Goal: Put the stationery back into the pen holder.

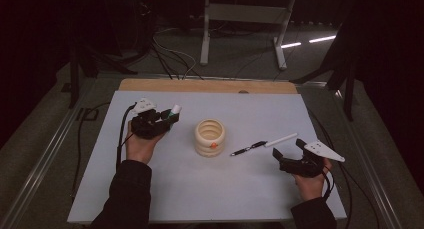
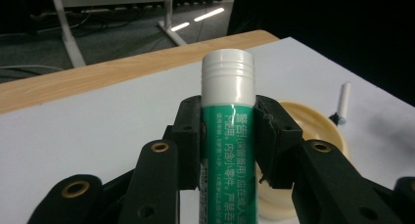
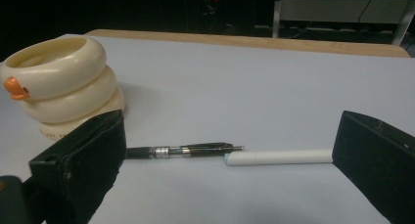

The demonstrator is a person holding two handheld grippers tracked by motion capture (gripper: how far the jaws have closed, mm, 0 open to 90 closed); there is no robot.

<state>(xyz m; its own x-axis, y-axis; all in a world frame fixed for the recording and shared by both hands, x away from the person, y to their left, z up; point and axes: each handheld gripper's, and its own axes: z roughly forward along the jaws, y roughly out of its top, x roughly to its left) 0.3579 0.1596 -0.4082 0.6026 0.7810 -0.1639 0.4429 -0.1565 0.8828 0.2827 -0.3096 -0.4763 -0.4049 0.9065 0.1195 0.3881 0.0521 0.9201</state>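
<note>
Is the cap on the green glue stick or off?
On. In the left gripper view the glue stick, clamped in the left gripper, has its white ribbed cap closing its top.

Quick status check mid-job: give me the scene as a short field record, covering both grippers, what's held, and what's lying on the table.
left gripper: shut on the glue stick, green label, white cap pointing away from the hand
right gripper: open, nothing between its jaws, near the table's right edge
holder: cream ringed cup with a small orange detail, mid-table, upright
black pen: lying flat, right of the holder
white stick: lying flat, end to end with the black pen
table: white sheet over a wooden board
</note>
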